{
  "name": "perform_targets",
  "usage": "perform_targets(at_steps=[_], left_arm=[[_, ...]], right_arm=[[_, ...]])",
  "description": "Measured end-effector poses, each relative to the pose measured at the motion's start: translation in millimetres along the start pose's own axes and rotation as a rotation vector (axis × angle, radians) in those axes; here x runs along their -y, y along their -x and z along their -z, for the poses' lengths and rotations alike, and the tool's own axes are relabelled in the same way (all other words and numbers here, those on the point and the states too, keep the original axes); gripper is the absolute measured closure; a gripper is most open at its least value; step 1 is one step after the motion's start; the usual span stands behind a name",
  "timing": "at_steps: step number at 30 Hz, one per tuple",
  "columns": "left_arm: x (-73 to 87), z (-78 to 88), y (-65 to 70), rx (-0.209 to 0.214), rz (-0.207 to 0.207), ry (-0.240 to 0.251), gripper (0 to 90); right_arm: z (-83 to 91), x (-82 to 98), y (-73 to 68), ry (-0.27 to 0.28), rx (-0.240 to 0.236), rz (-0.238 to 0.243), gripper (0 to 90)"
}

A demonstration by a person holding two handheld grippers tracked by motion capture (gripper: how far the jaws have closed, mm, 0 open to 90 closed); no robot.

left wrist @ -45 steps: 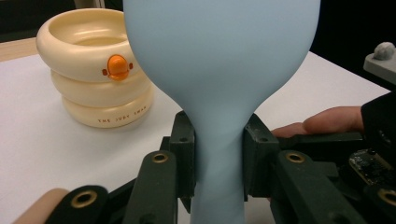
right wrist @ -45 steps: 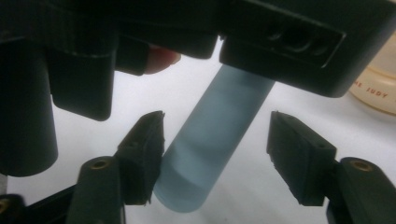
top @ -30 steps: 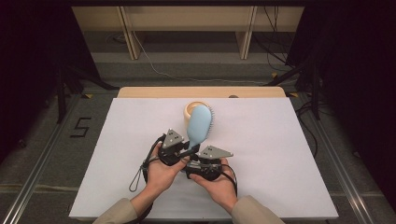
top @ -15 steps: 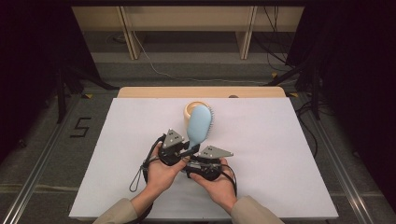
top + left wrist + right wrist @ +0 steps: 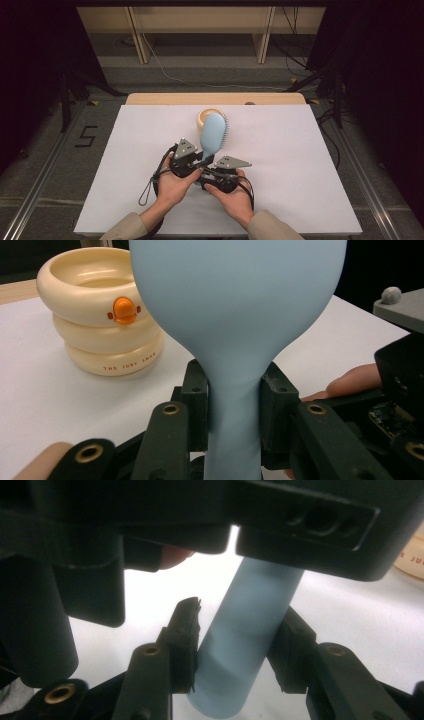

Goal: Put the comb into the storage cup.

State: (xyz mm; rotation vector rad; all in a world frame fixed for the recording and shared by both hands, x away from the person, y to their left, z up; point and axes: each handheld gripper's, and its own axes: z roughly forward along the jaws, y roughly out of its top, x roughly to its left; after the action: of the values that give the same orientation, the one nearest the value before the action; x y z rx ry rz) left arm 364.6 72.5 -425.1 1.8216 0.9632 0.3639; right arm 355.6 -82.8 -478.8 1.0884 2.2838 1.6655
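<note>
The light blue hairbrush (image 5: 214, 134) is up off the white surface (image 5: 300, 165), near its middle, with its head toward the far edge. The left claw (image 5: 234, 405) is clenched on the thin neck of the brush, one pad on each side. The right claw (image 5: 239, 650) has just been closing, with the end of the handle between its pads; both pads now touch it, so it is grasping the handle. In the right gripper view, the dark body of the other gripper covers the top of the brush. Behind the brush stands a cream ring-shaped cup (image 5: 100, 315) with an orange duck face; the brush head hides part of it.
</note>
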Motion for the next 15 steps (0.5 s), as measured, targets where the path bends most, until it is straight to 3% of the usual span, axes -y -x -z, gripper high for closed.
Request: perform_targets(at_steps=[6,15], left_arm=[[-1.9,1.8,1.2,0.005,-0.013,-0.002,68.6],[-3.1,2.3,2.0,0.003,-0.037,-0.006,67.5]], right_arm=[[3.4,0.3,2.7,0.015,0.007,-0.046,64.7],[4.7,0.1,2.1,0.011,0.002,-0.074,65.1]])
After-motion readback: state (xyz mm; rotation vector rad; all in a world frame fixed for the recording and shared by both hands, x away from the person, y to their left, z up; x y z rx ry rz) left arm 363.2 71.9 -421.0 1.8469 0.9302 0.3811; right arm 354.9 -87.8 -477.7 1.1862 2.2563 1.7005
